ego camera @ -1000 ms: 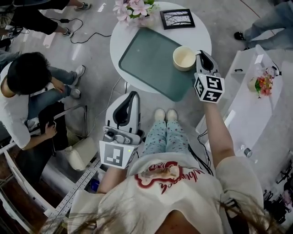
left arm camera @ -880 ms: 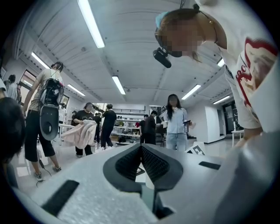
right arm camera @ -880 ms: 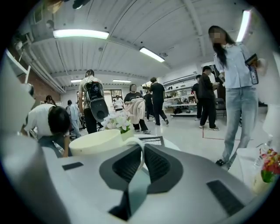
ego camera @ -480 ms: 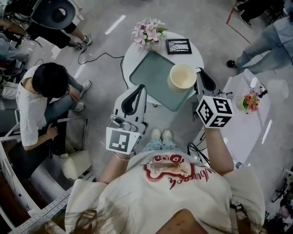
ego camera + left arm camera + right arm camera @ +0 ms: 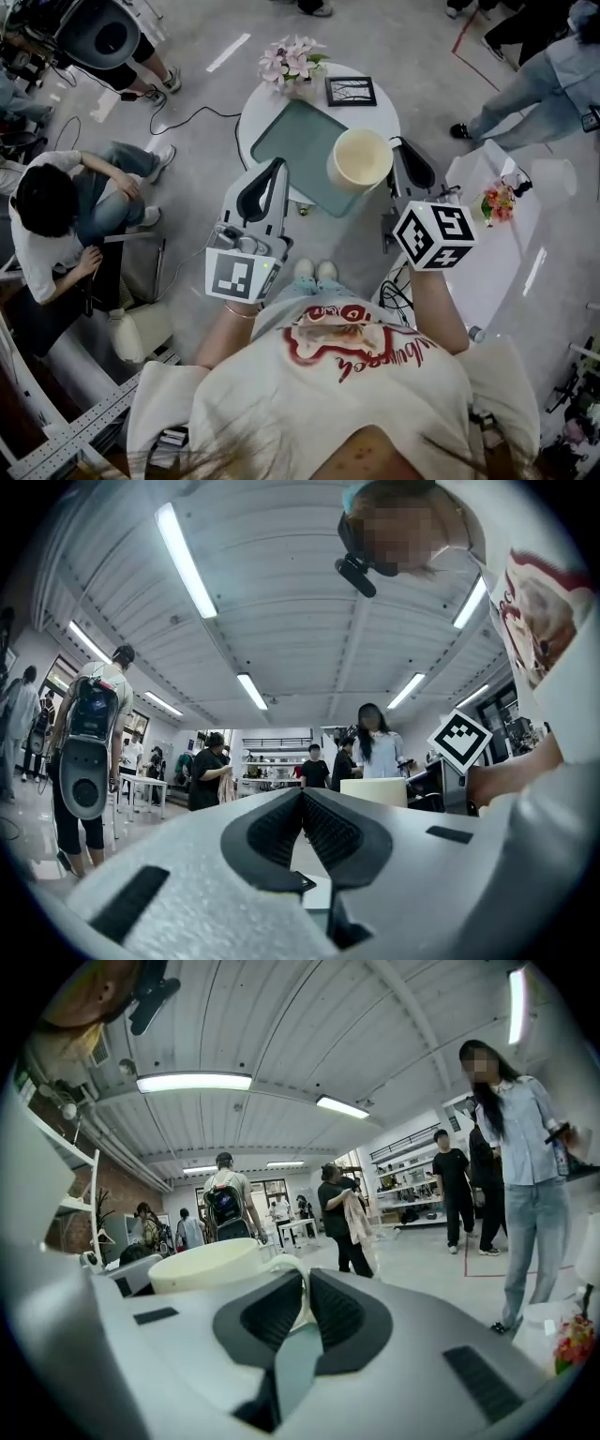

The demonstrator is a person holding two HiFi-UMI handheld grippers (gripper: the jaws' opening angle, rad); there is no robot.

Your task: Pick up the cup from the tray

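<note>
The cream cup hangs in the air above the near right corner of the green tray, well off its surface. My right gripper is shut on the cup's handle; in the right gripper view the cup sits just left of my right gripper, its white handle pinched between the dark pads. My left gripper is raised over the tray's near left edge, shut with nothing in it. In the left gripper view the jaws of my left gripper meet, and the cup shows beyond them.
The tray lies on a round white table with pink flowers and a black picture frame at its far side. A white side table stands at the right. A person sits at the left; another stands at the far right.
The right gripper has lifted the cup off the tray and carried it upward, toward the head camera. The left gripper has also risen, moving in over the tray's near edge.
</note>
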